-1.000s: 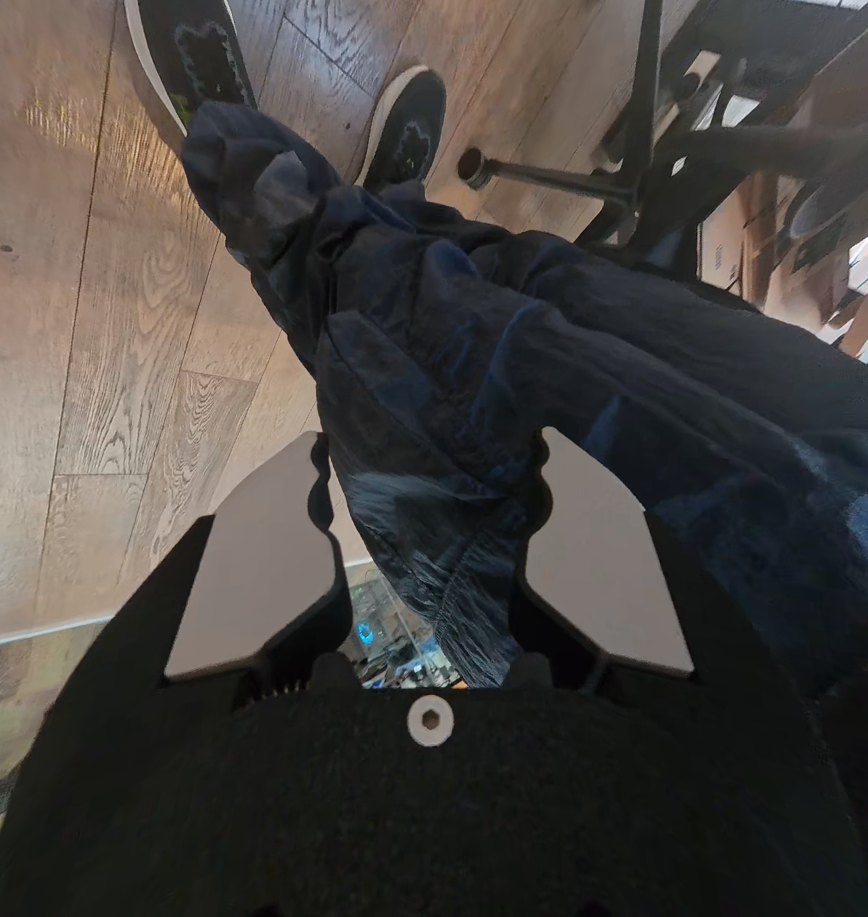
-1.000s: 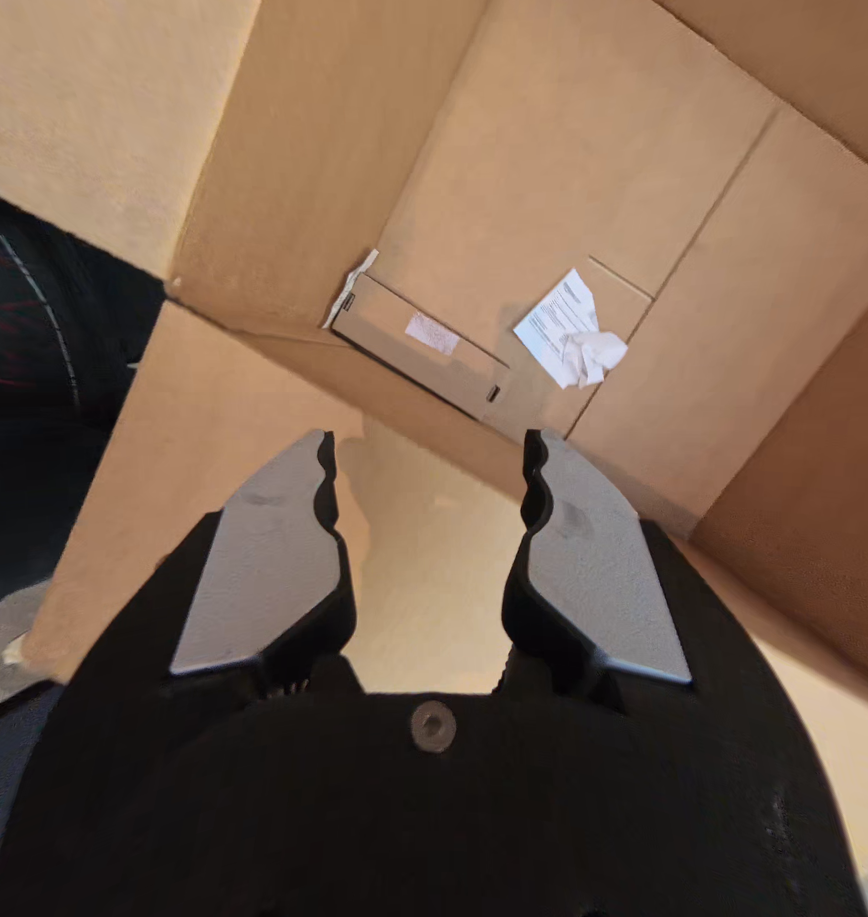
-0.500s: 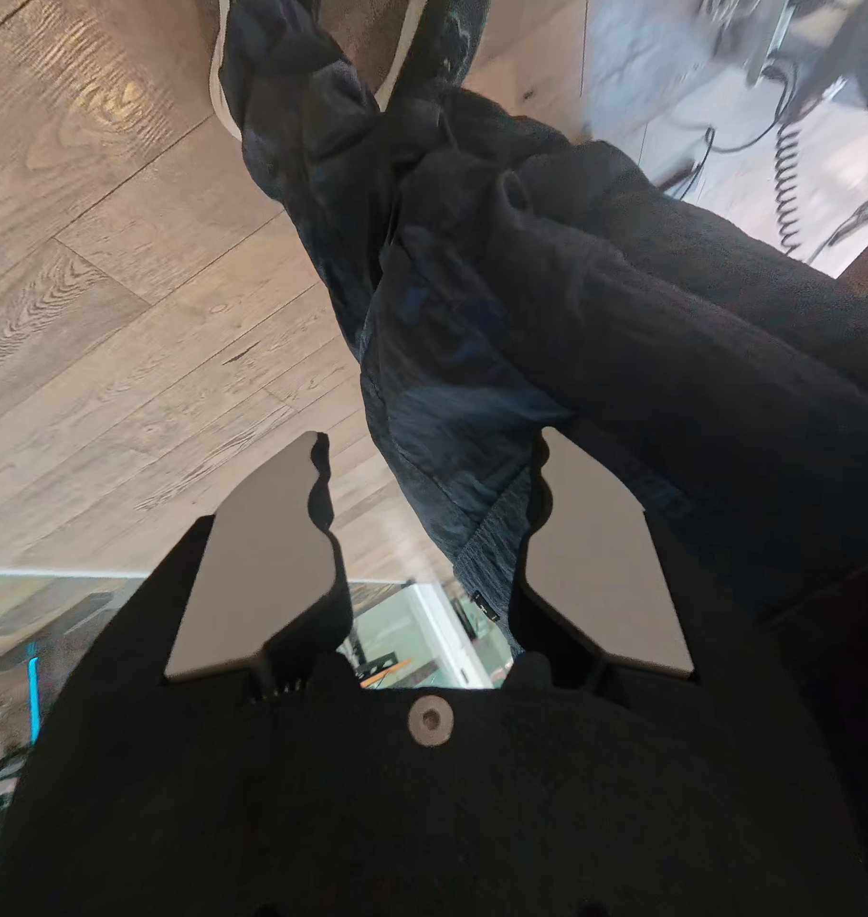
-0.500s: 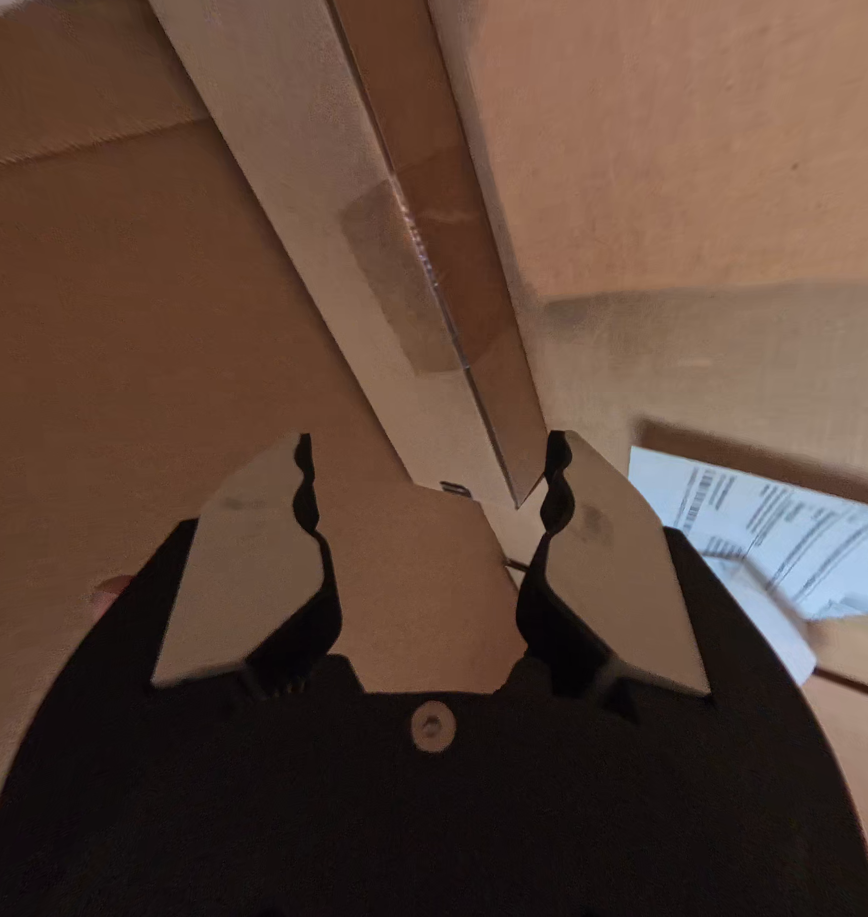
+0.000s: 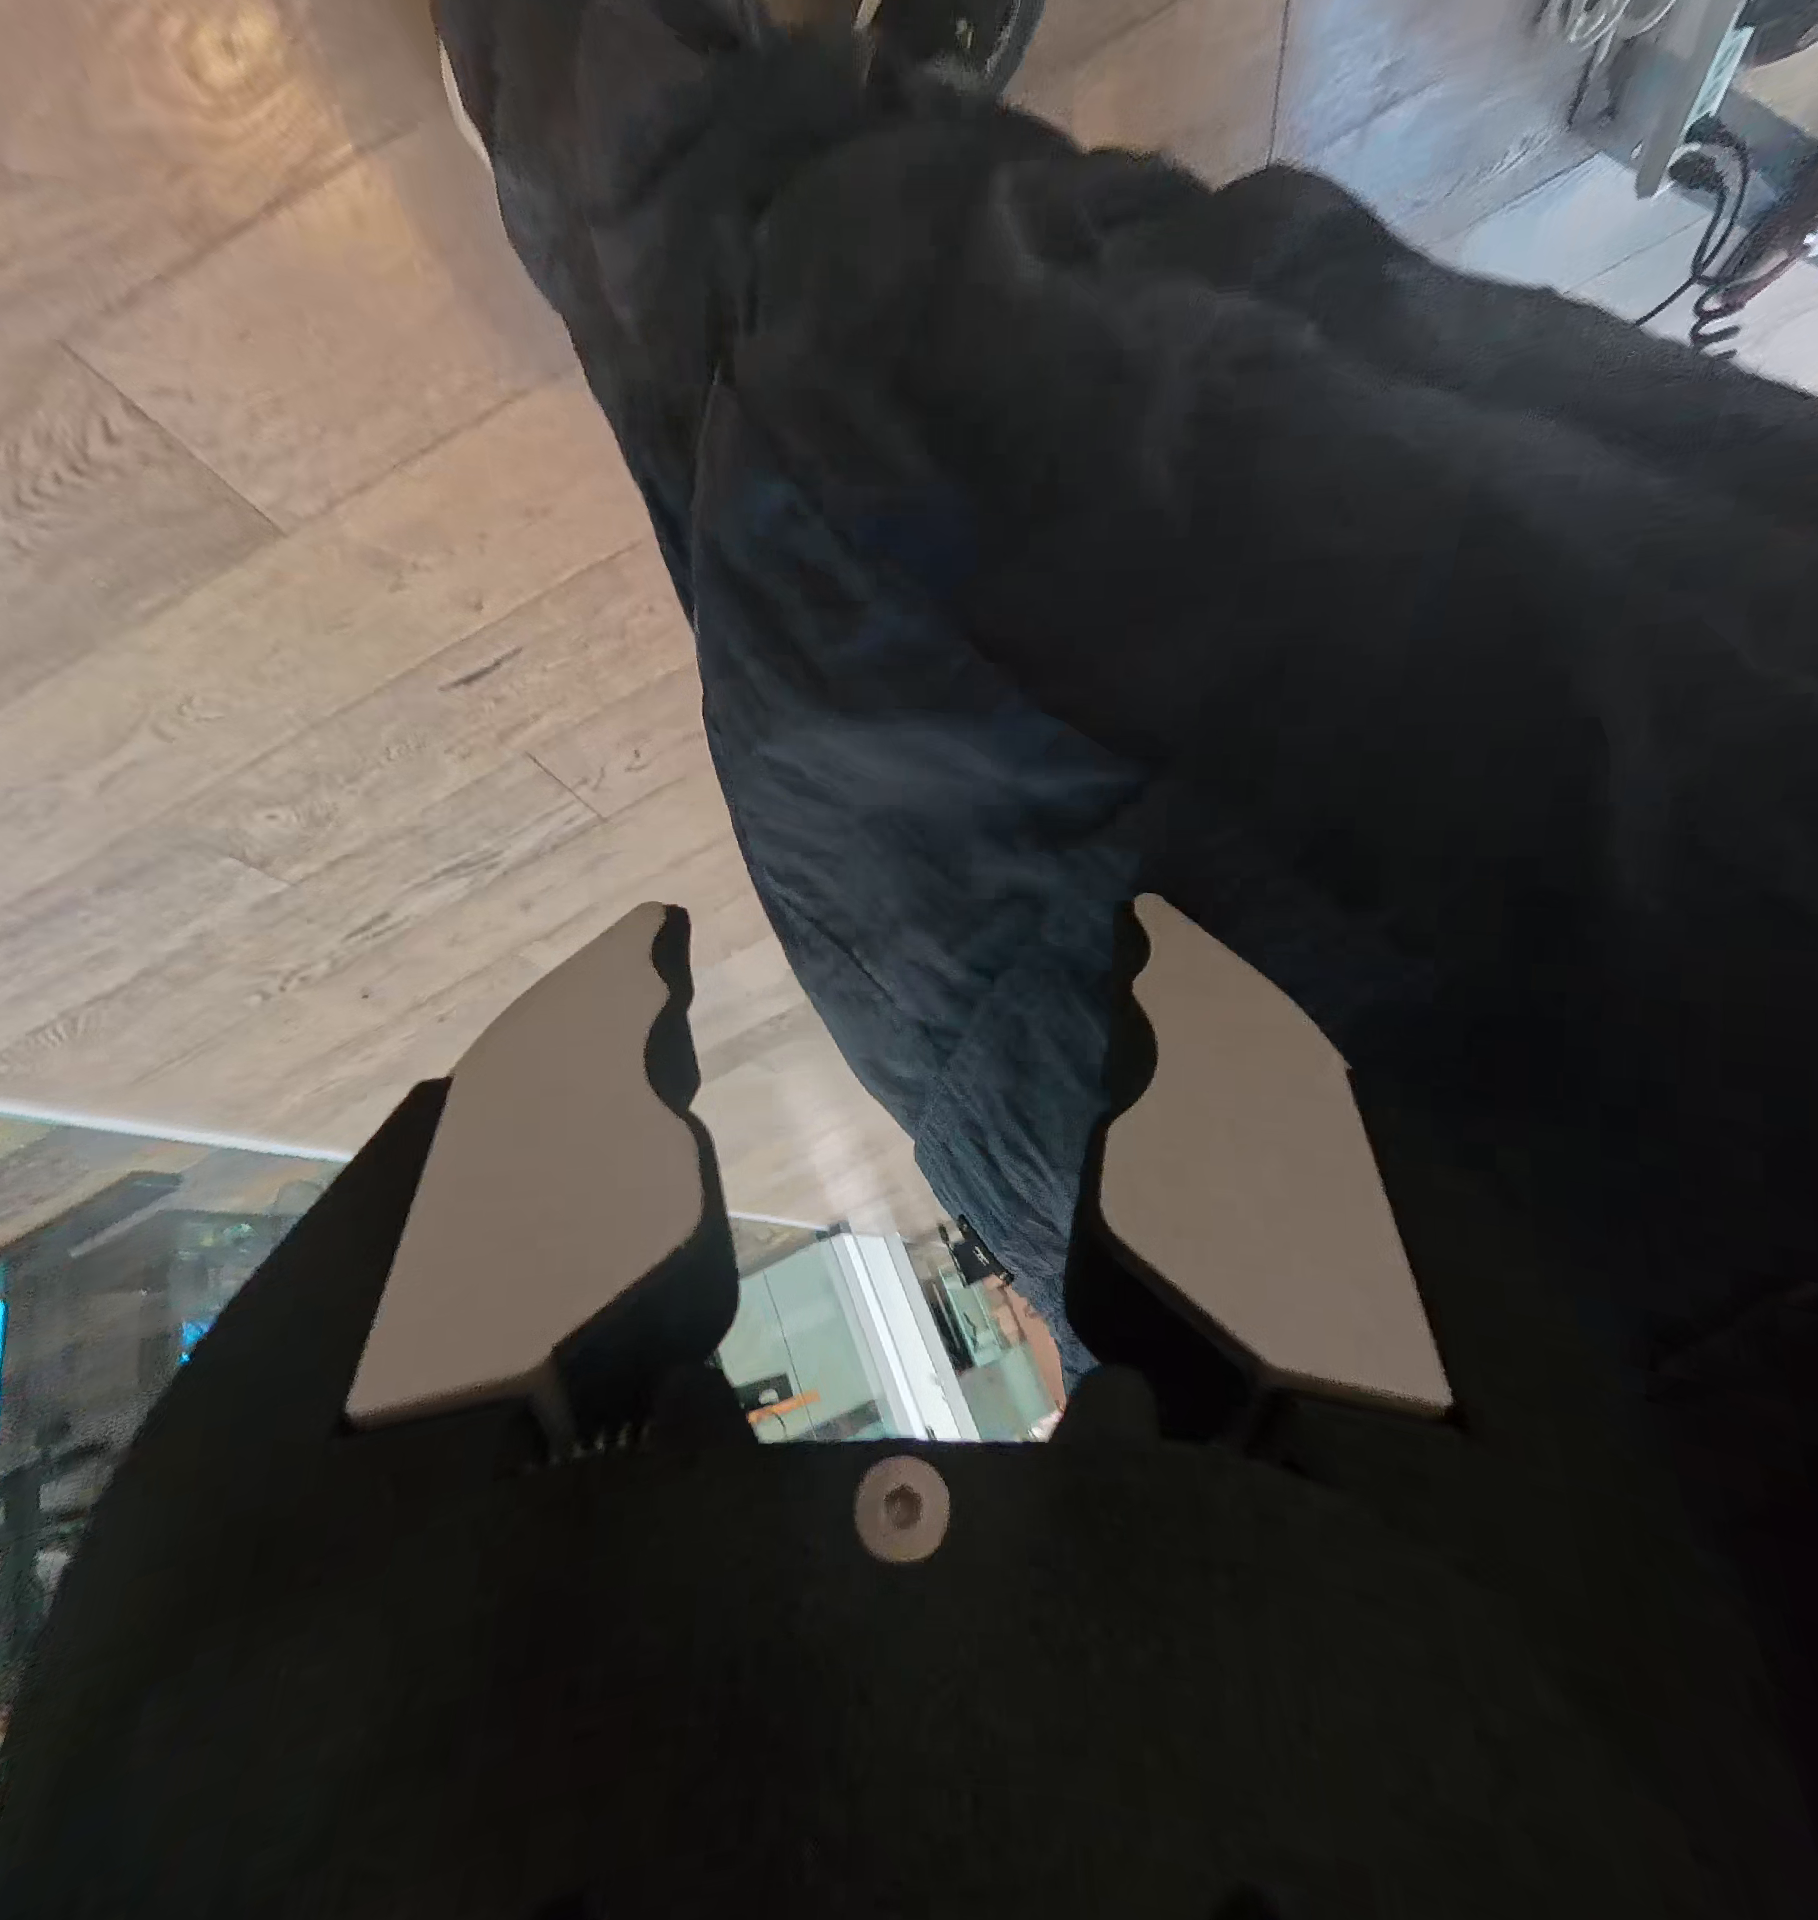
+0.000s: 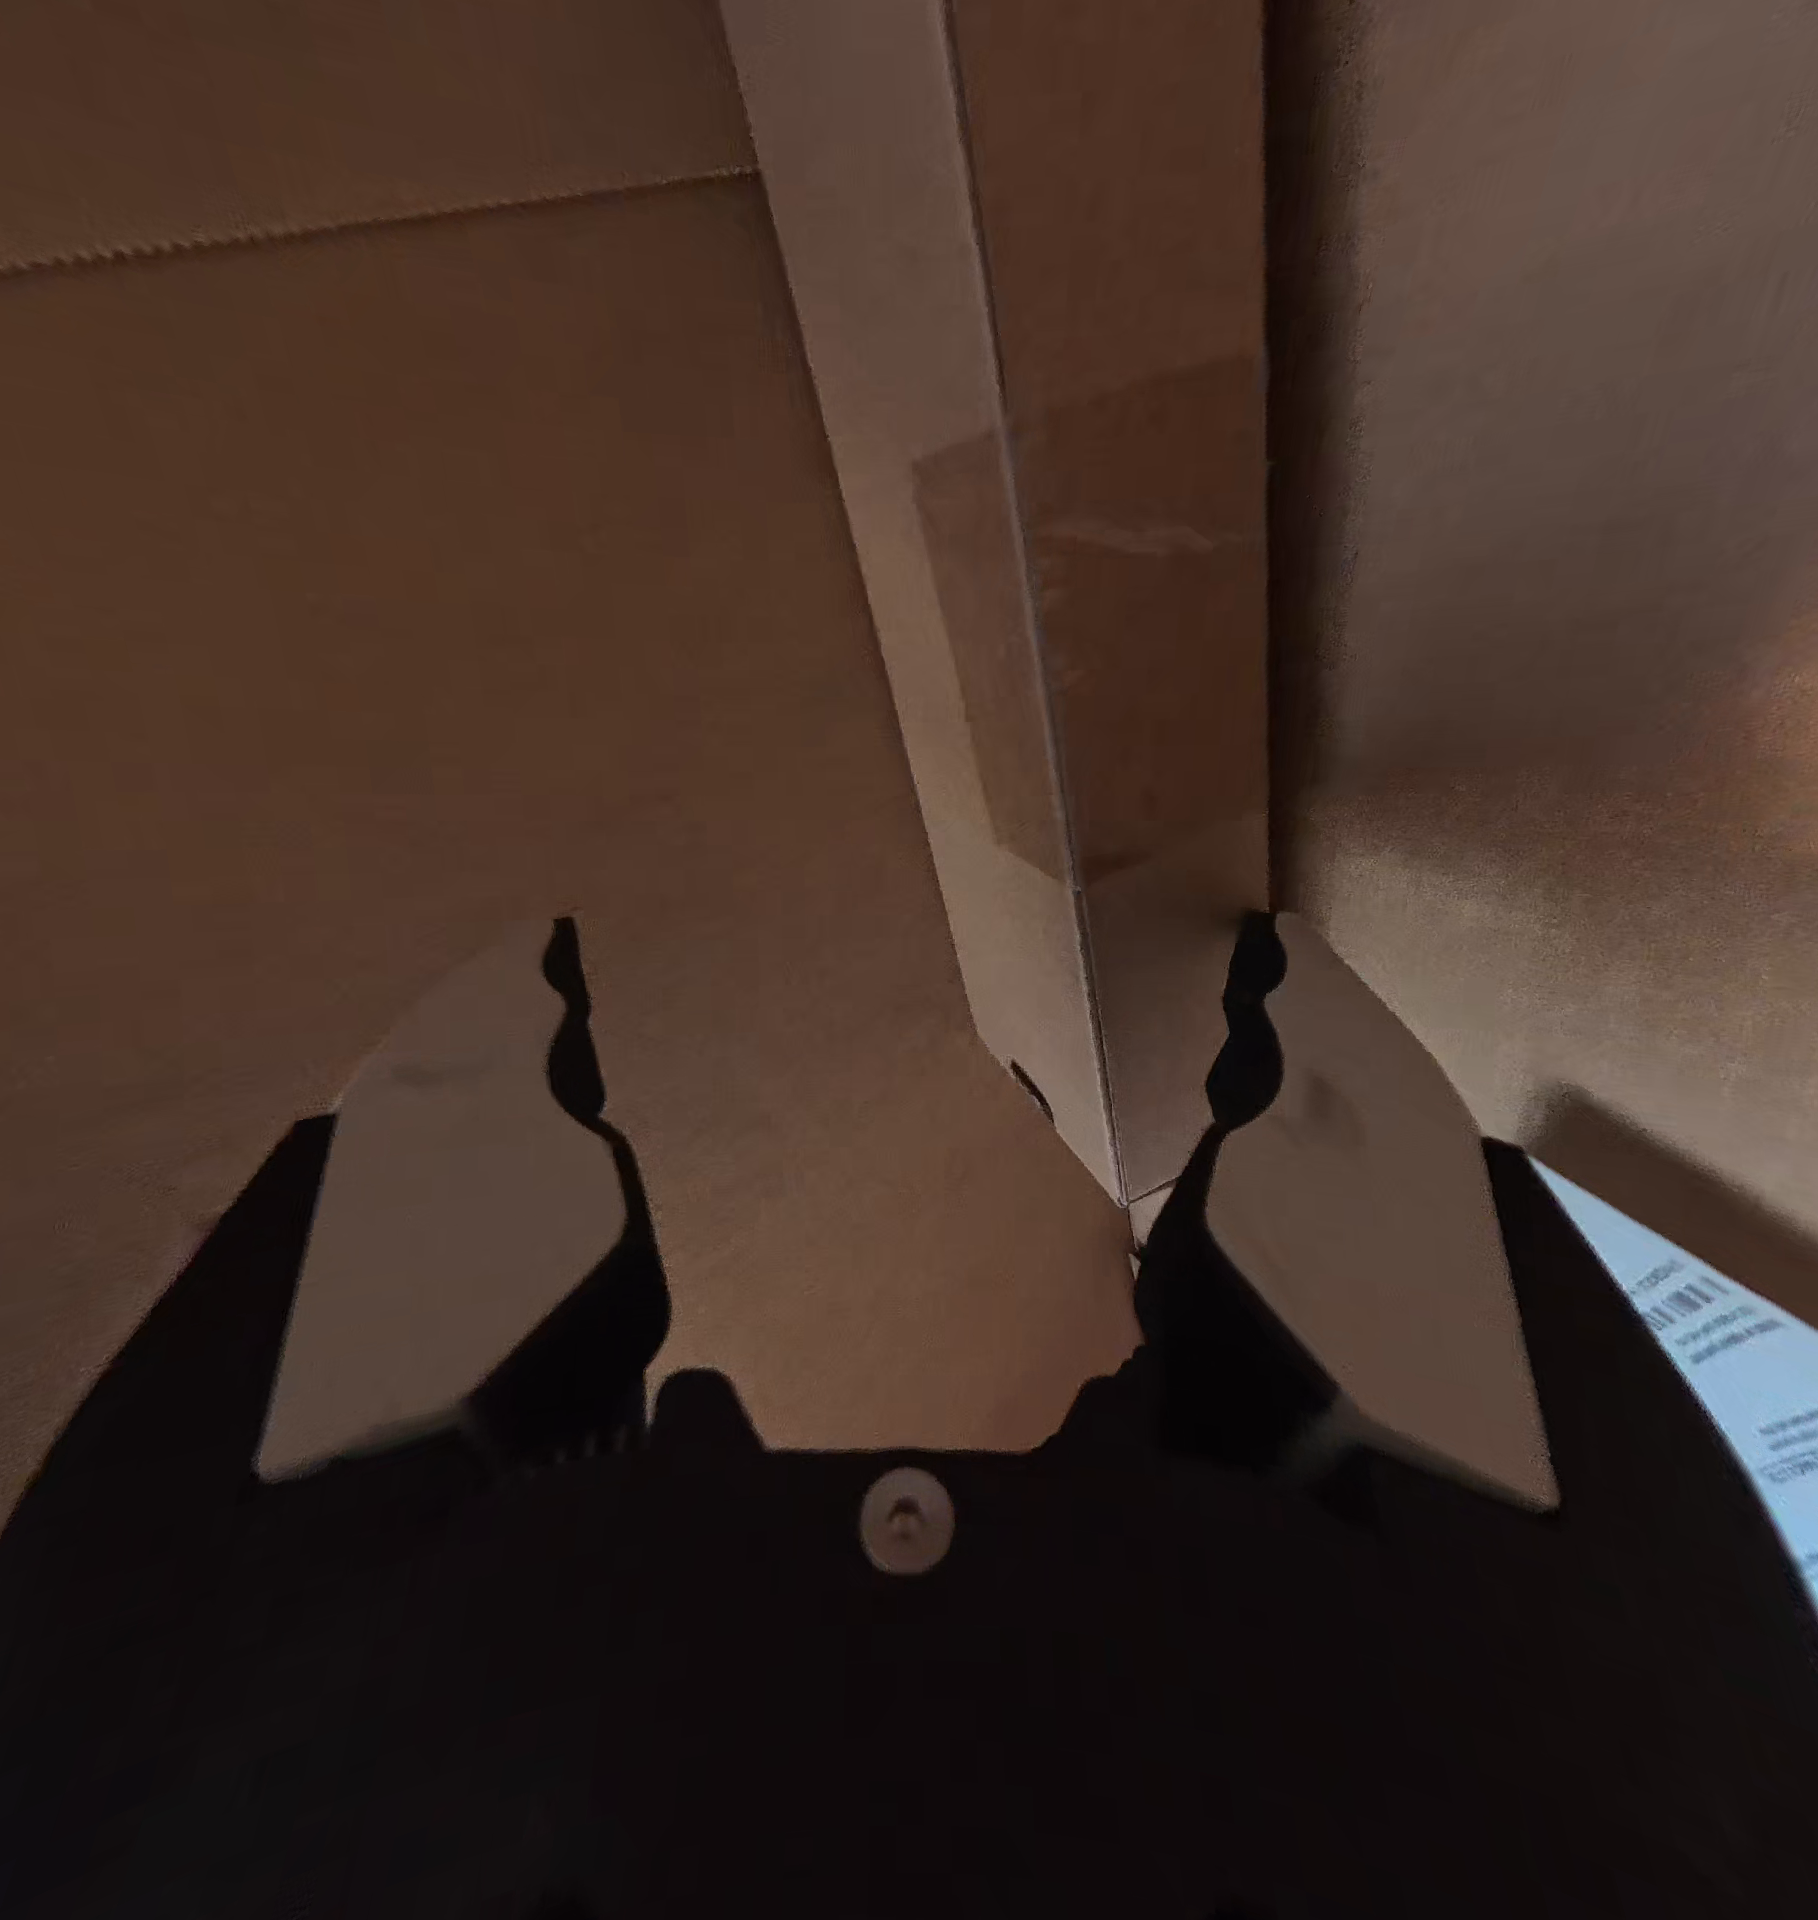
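Deep inside dim cardboard box [image 6: 365, 623], blurred

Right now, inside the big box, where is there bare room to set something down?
Left of the slim carton, the big cardboard box's floor is bare, ahead of the open right gripper. Crowded on the right: the carton's end nears the right finger, with a printed sheet beyond. The left gripper hangs open, empty, outside.

A wood-plank floor [image 5: 261, 644] is seen beside dark blue trousers [image 5: 1092, 623]; coiled cables [image 5: 1715, 281] lie farther off. A printed white sheet [image 6: 1778, 1455] is seen against brown cardboard [image 6: 365, 623].
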A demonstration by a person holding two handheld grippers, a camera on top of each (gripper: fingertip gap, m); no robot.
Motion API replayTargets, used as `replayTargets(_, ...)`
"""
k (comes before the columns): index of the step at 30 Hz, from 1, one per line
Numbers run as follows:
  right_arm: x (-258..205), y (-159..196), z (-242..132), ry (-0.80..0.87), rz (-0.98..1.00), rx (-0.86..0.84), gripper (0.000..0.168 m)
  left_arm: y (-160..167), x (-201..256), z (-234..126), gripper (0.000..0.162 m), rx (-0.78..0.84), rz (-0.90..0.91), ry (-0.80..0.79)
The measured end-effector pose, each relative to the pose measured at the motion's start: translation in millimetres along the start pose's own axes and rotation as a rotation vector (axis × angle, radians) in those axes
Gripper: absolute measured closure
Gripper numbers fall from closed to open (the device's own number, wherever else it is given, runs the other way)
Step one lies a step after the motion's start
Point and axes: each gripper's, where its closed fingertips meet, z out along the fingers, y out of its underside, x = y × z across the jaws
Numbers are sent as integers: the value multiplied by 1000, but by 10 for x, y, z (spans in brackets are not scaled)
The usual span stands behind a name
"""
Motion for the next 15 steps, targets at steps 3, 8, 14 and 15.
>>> replayTargets(3,-90,79,-72,46,-29,10,59,-267,143,-229,84,53,58,-14)
replayTargets(8,-195,208,-76,162,-88,-34,61,-621,311,-631,84,142,139,-48)
replayTargets(14,-76,239,-14,367,-161,-130,77,-621,397,-538,84,98,156,-46)
replayTargets(15,-32,231,13,393,-163,-142,76,-577,402,-473,84,72,164,-50)
